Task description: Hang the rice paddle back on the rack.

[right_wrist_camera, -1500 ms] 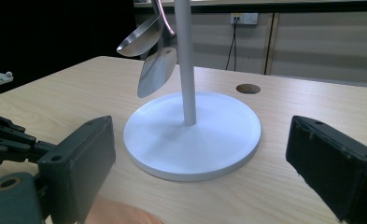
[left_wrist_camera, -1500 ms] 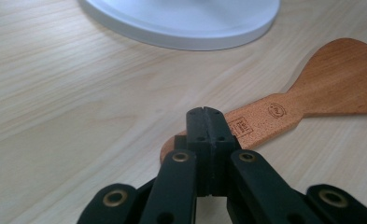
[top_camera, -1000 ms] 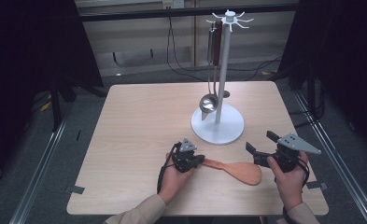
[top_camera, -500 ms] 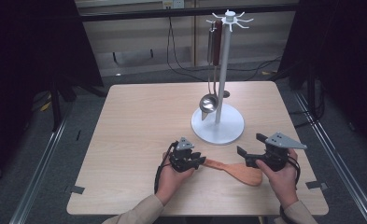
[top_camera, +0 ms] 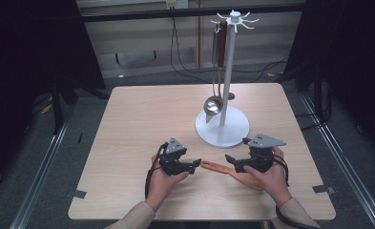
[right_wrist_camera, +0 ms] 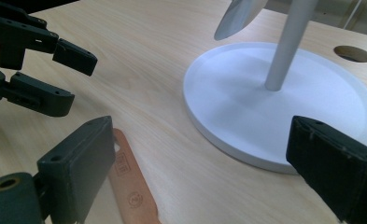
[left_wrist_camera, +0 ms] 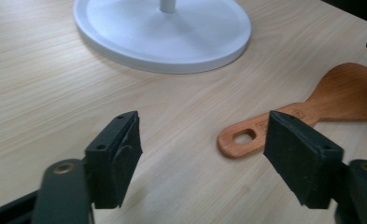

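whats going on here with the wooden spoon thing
A person at a table holds a gripper in each hand. The wooden spatula lies flat on the wood between them. The left gripper has just been opening its jaws, and they now stand apart with nothing between them, the spatula's handle end lying just ahead. The right gripper is open too, beside the handle. Behind stands a white utensil stand with a metal ladle hanging on it.

A white utensil stand (top_camera: pixel 222 128) sits right of centre on the pale wooden counter (top_camera: pixel 142 119) — a steel ladle (top_camera: pixel 213 104) hangs from its top hooks, low beside the pole. Dark floor and cables (top_camera: pixel 185 67) lie beyond, along the upper frame.
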Tool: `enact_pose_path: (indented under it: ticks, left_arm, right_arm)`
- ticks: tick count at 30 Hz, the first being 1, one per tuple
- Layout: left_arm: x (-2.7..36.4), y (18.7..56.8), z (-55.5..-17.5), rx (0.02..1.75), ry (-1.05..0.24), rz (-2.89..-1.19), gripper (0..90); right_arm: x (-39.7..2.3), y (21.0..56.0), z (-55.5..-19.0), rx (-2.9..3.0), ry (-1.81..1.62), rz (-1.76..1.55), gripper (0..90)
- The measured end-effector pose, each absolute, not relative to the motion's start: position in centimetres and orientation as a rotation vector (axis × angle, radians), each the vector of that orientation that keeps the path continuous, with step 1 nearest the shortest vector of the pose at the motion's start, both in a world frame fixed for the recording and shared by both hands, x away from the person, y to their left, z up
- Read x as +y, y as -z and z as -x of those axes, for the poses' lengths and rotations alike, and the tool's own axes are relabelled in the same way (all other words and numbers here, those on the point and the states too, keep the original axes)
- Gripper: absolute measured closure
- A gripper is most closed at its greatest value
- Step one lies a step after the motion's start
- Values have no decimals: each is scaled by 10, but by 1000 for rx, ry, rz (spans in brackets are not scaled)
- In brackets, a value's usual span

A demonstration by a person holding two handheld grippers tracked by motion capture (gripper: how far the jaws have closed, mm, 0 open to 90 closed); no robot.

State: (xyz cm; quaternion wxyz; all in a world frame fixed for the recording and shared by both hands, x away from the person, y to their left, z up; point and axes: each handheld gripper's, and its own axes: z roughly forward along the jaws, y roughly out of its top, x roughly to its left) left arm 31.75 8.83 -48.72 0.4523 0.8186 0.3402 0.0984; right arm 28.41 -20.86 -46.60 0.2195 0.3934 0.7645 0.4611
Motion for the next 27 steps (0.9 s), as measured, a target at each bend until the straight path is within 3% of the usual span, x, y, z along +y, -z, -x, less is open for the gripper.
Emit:
enact_pose_path:
  ticks: [17,27]
  left_arm:
    - [137,494,-312,943,-307,-2050,155]
    - [148,495,-310,997,-320,-1992,143]
  right_arm:
    - [-180,473,-302,2263,-1264,-1047,92]
    - [-162,484,-307,2458,-1159,-960,224]
